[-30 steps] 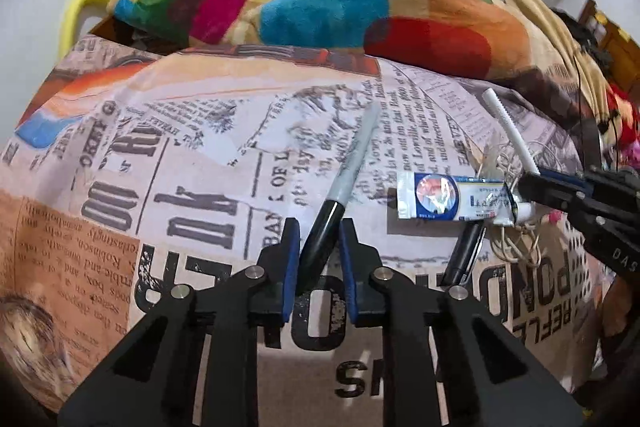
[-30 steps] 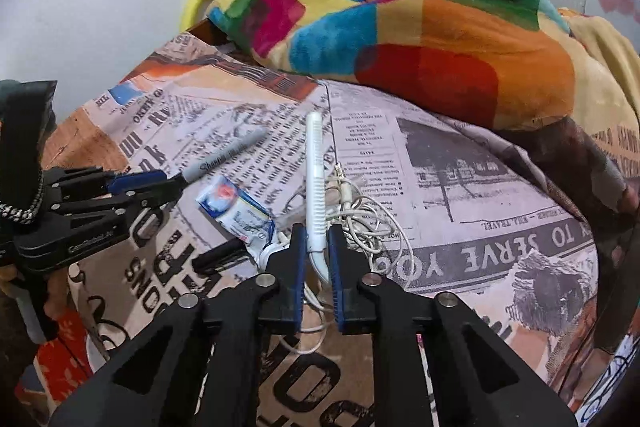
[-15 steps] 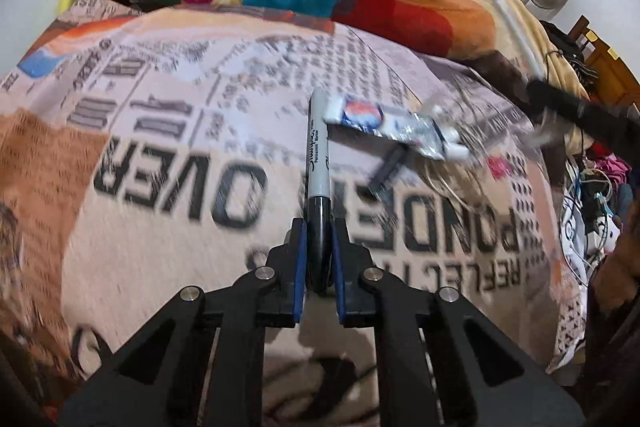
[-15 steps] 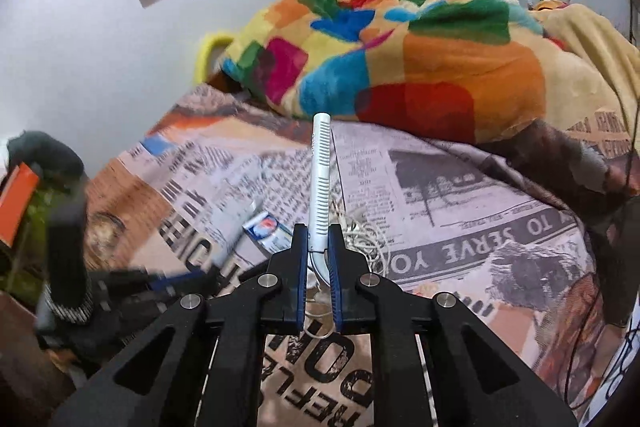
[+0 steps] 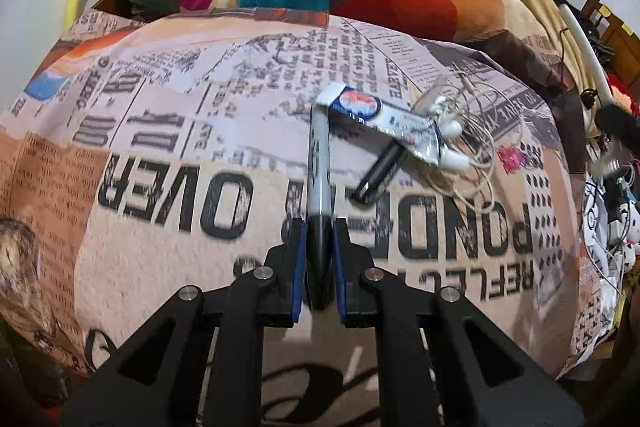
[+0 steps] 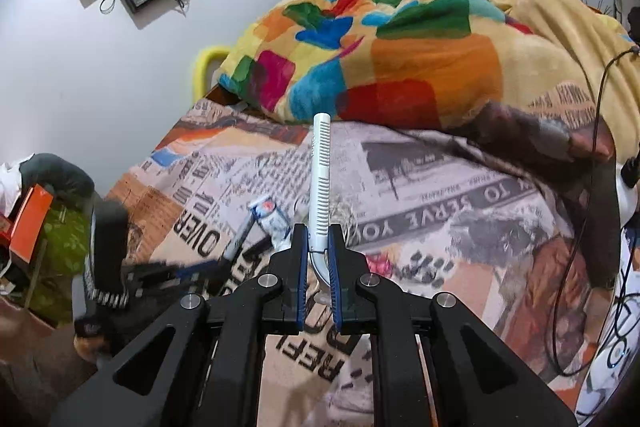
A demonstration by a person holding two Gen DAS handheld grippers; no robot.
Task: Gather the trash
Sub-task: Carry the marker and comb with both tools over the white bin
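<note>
Left gripper (image 5: 319, 259) sits at 6 o'clock of its own view, jaws easing apart yet with the pads pressed on the dark cap end of a grey marker (image 5: 318, 163), whose barrel runs toward 12 o'clock above the newspaper-print bedspread (image 5: 168, 155). At 2 o'clock from the marker a toothpaste tube (image 5: 384, 125) lies on the bedspread, a black pen (image 5: 380, 173) below it, tangled white earphones (image 5: 460, 147) at 3 o'clock. Right wrist view: the right gripper (image 6: 318, 263) is clamped tight on a white ridged stick (image 6: 320, 179) pointing to 12 o'clock; the left gripper (image 6: 208, 267) with its marker shows at 9 o'clock, the colourful blanket (image 6: 380, 59) at 12.
</note>
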